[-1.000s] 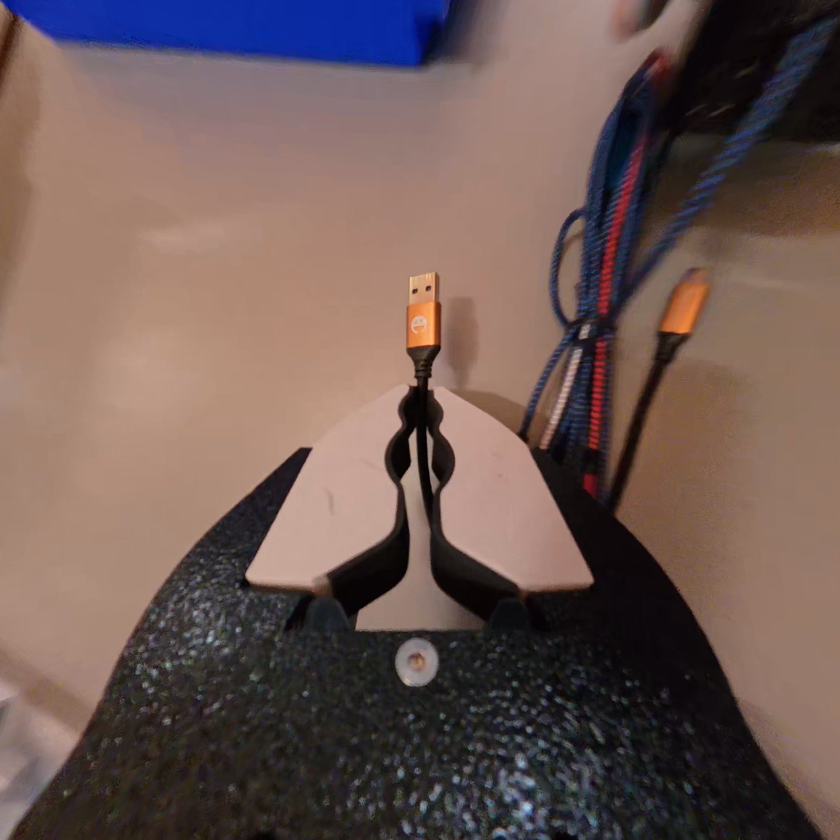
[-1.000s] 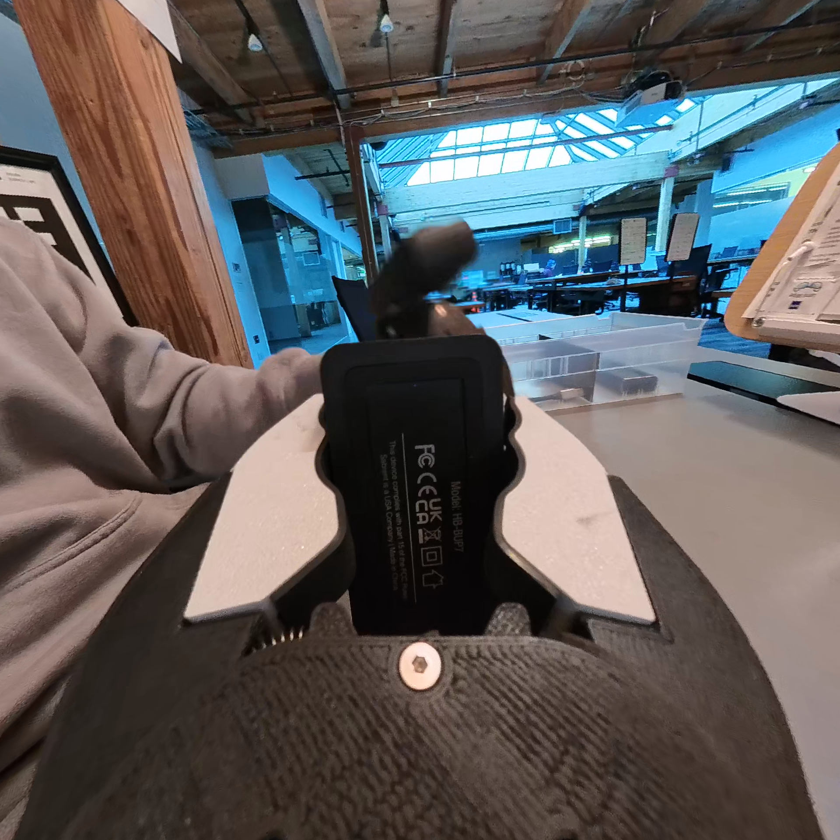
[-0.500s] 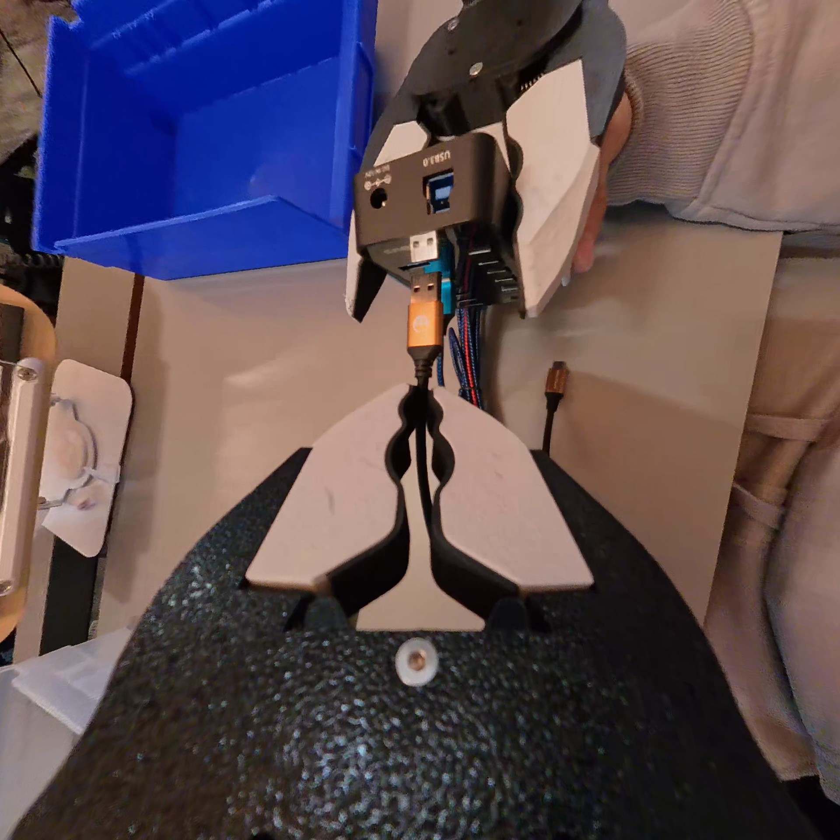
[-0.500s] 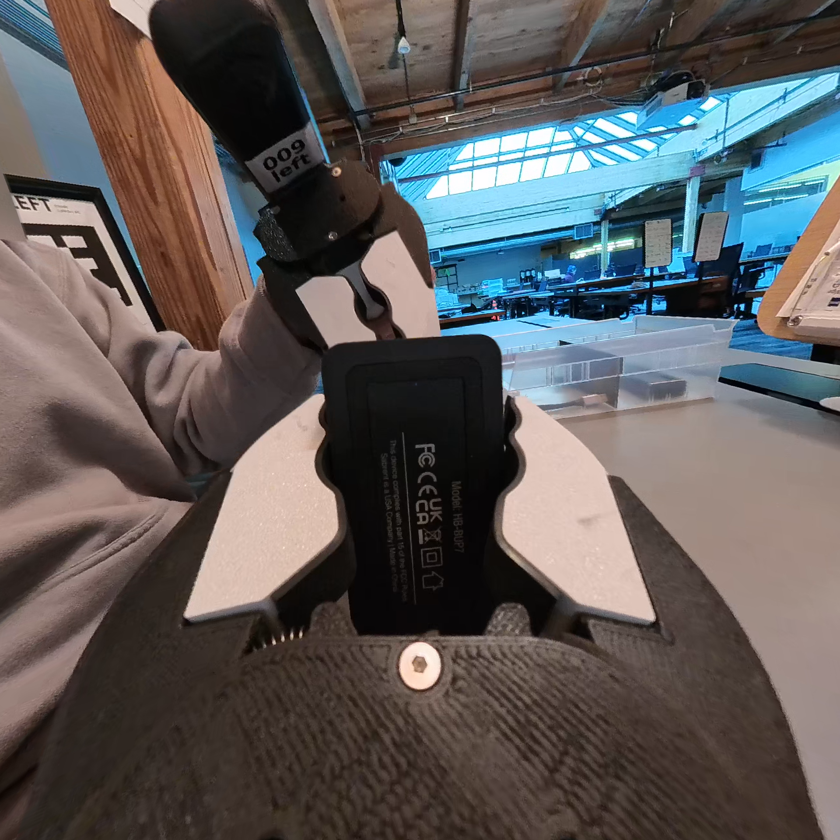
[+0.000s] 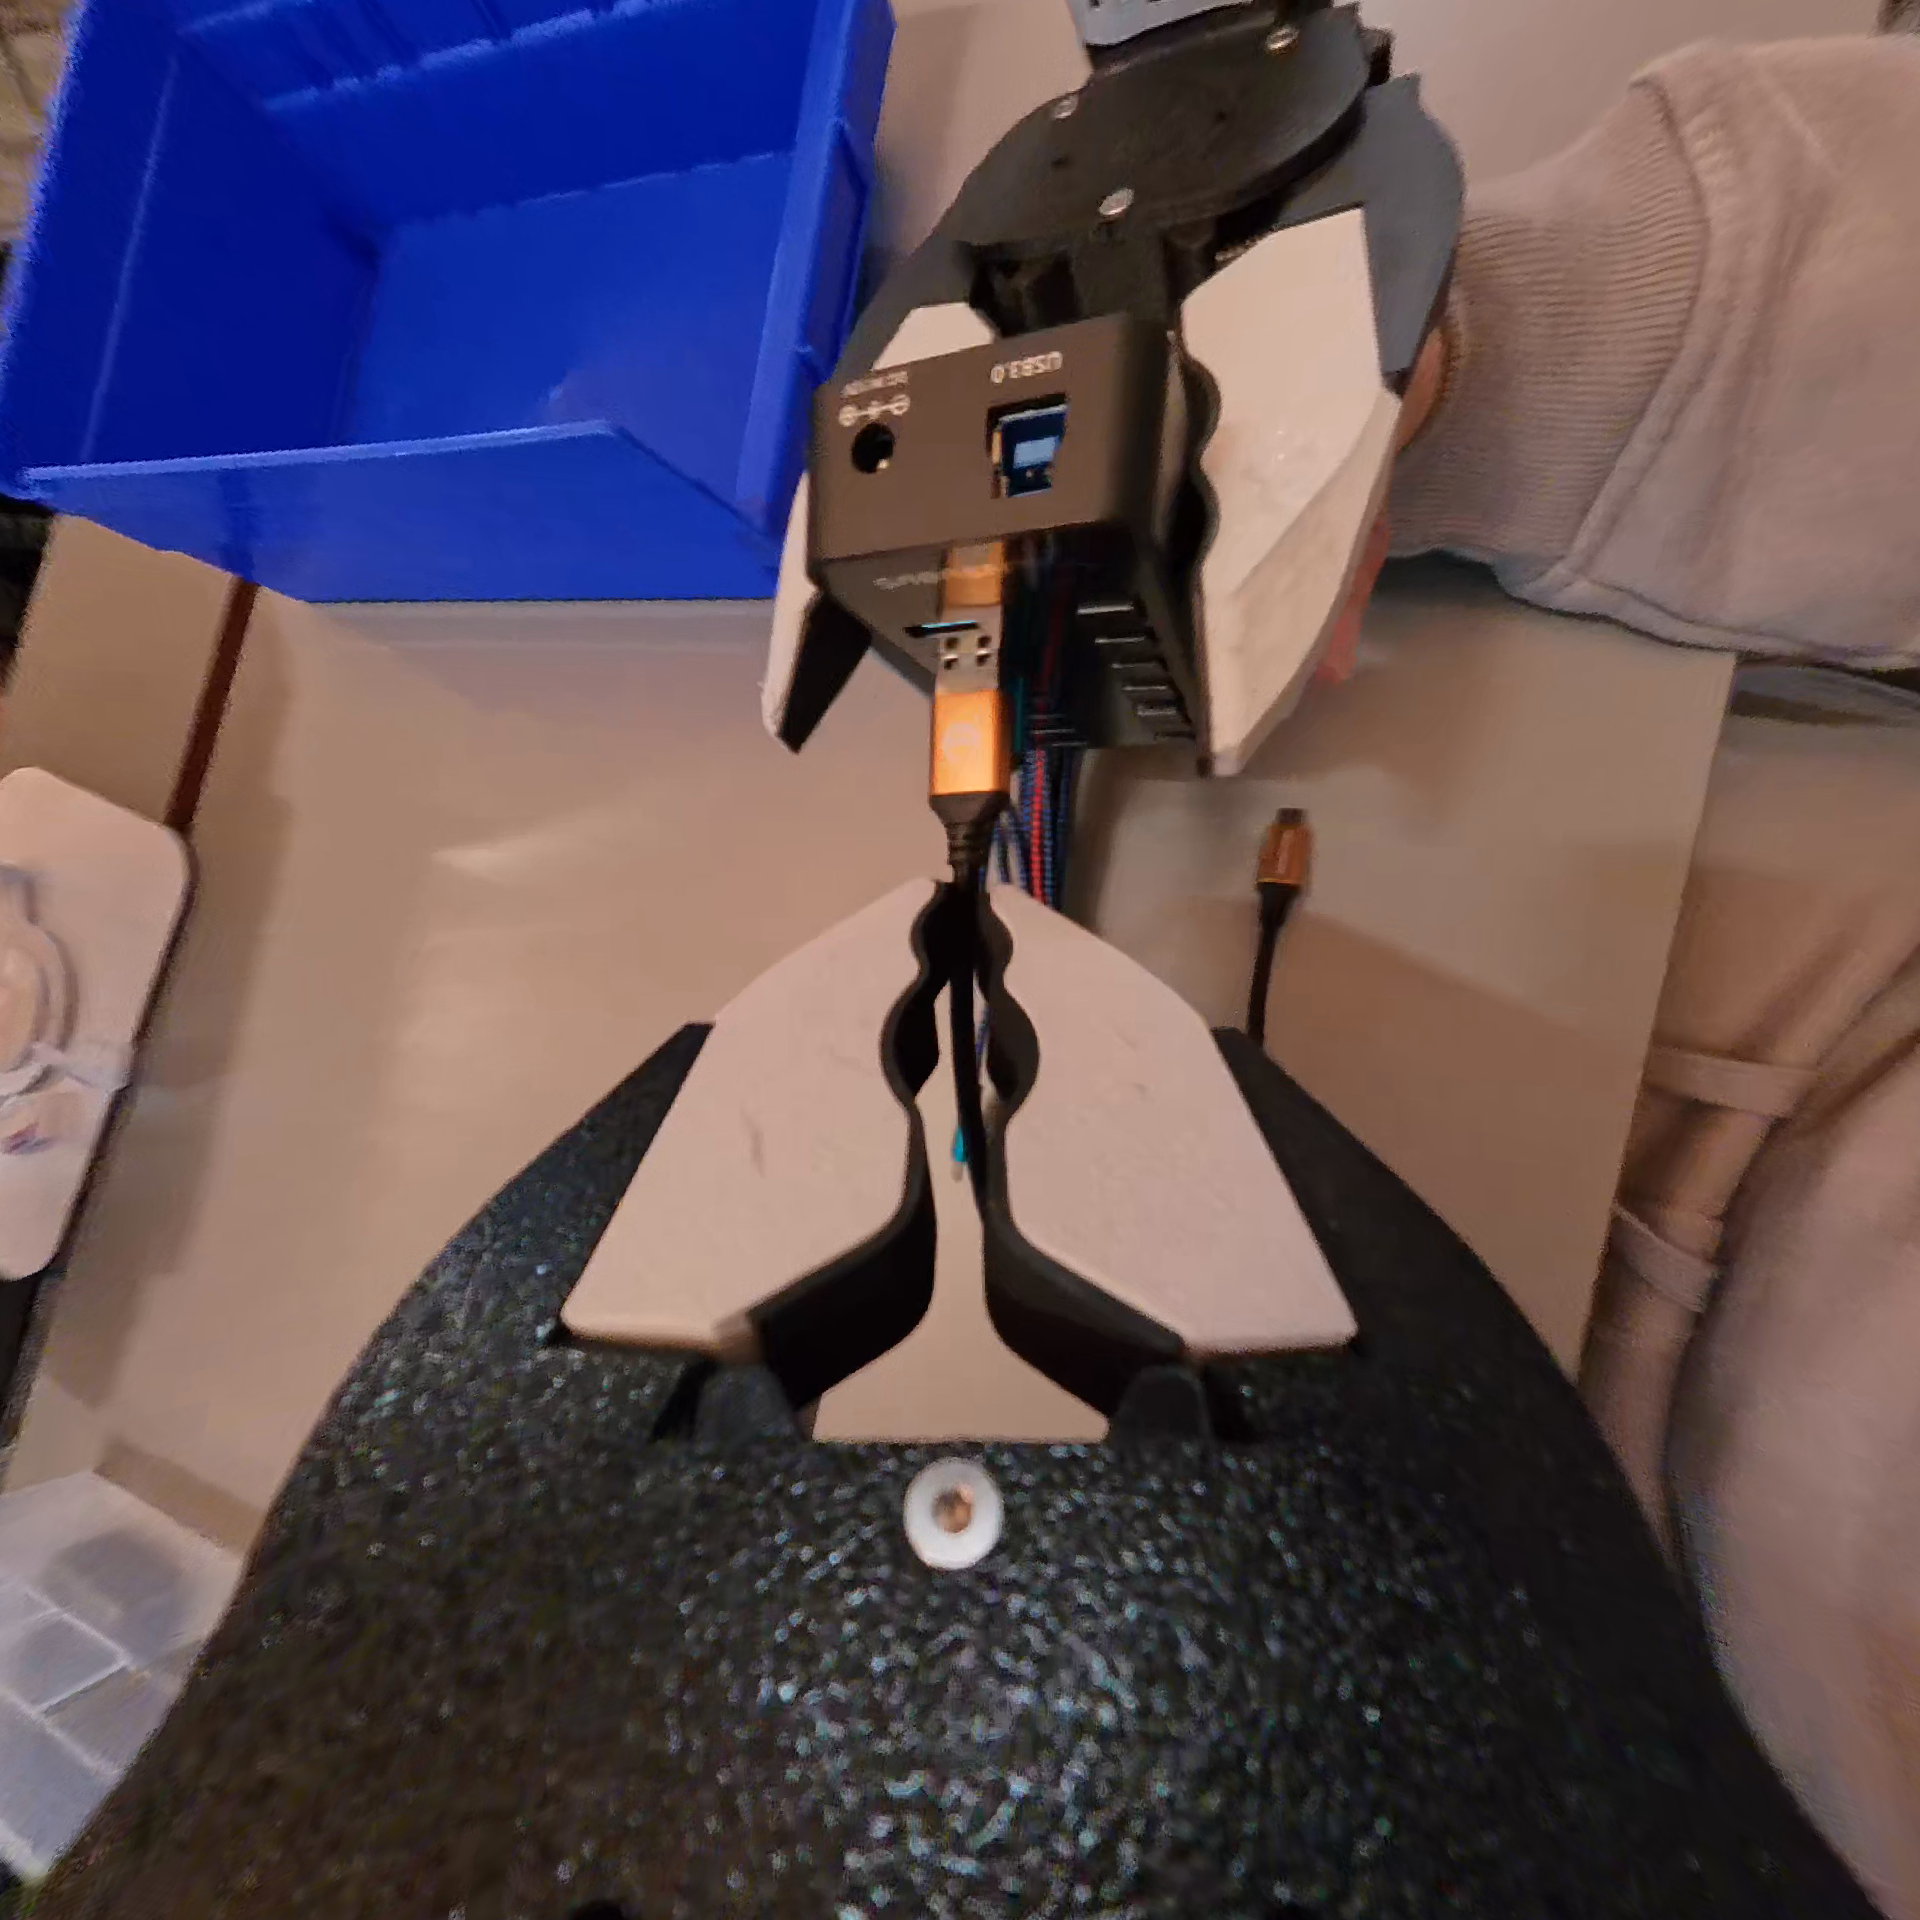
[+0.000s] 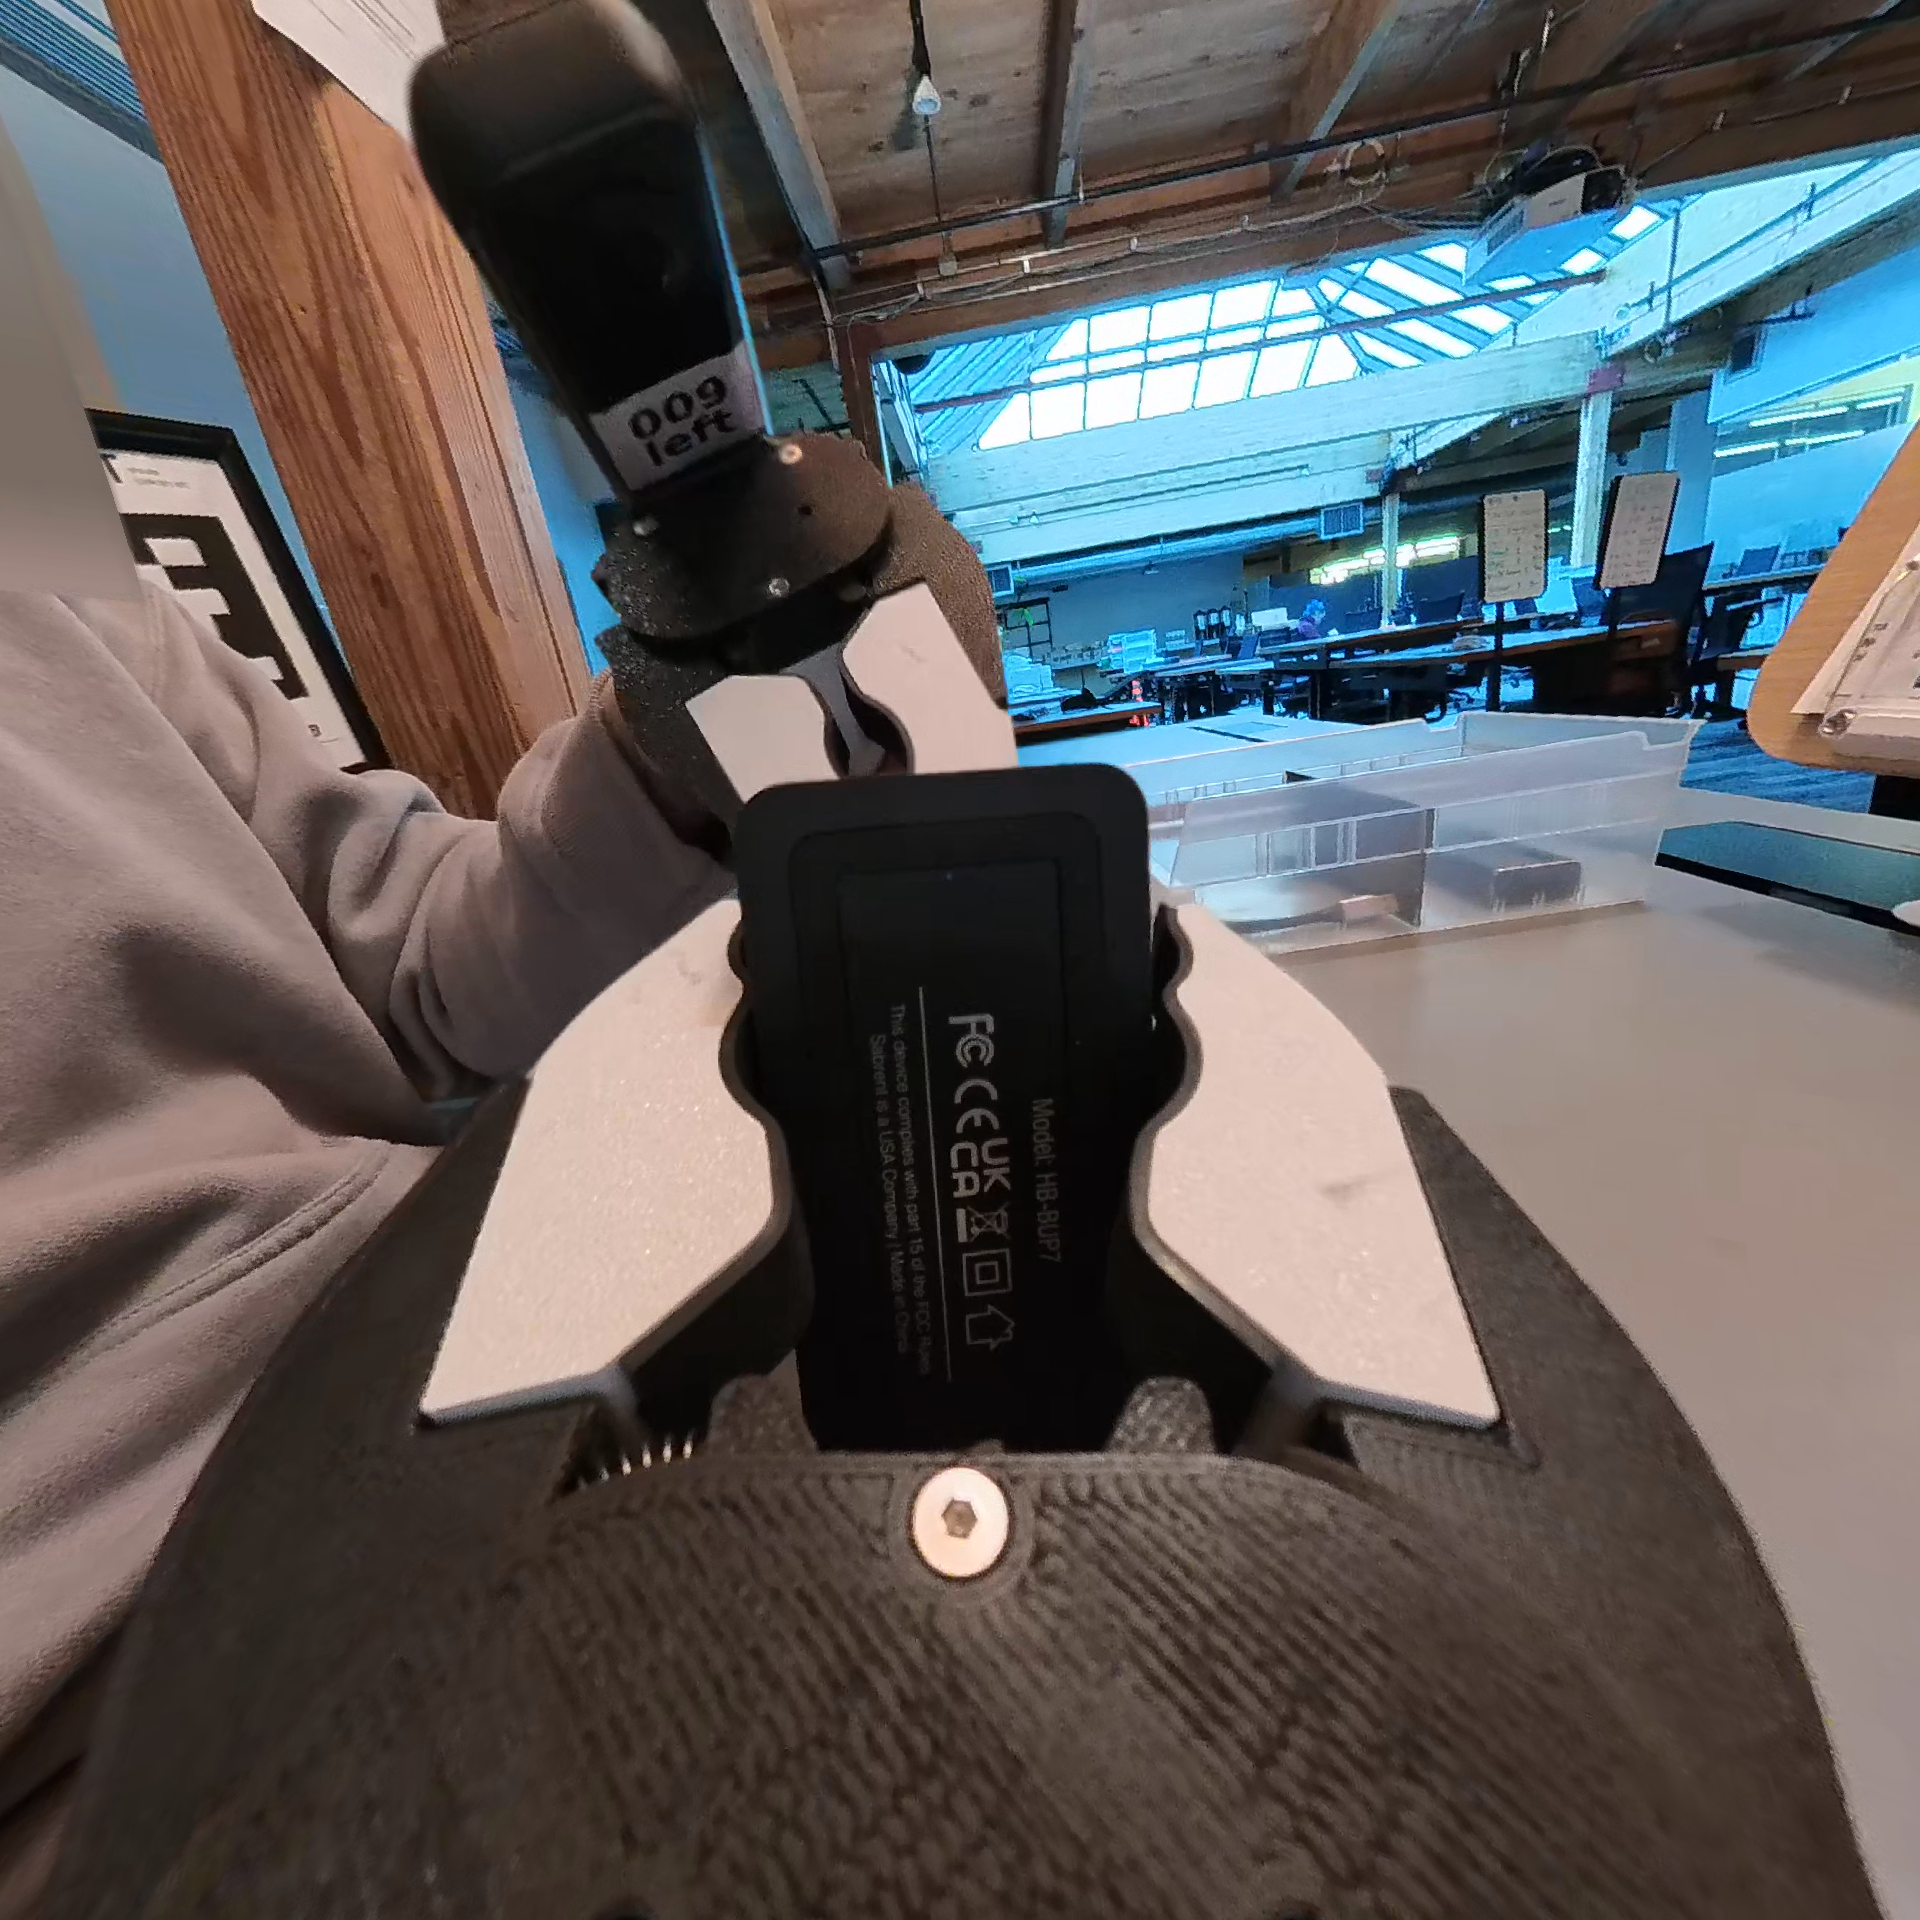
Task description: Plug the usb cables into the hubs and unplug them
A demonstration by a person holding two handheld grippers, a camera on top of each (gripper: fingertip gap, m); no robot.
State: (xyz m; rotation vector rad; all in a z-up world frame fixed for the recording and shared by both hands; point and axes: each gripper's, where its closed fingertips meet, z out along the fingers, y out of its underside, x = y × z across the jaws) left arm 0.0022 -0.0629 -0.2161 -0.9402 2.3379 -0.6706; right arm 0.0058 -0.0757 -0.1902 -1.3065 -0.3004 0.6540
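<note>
A: Status? Left tongs point(image 5: 961, 894) pinch the cable point(image 5: 964, 997); right tongs point(image 6: 951, 1023) clamp the hub point(image 6: 940, 1049), off the desk point(image 5: 540, 831).

B: Plug point(image 5: 968, 743) at a port's mouth, apparently not seated. Other cables already in; unplugging remains.

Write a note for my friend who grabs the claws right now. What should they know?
Left claw: shut on the black cable just behind its orange USB plug.
Right claw: shut on the black hub, held up above the table.
Done: plug lined up, its metal tip at the hub's row of ports; some ports already hold blue and red cables.
Left: push the plug in, it looks not seated yet, then pull it out. Another orange-ended cable lies on the table.
</note>
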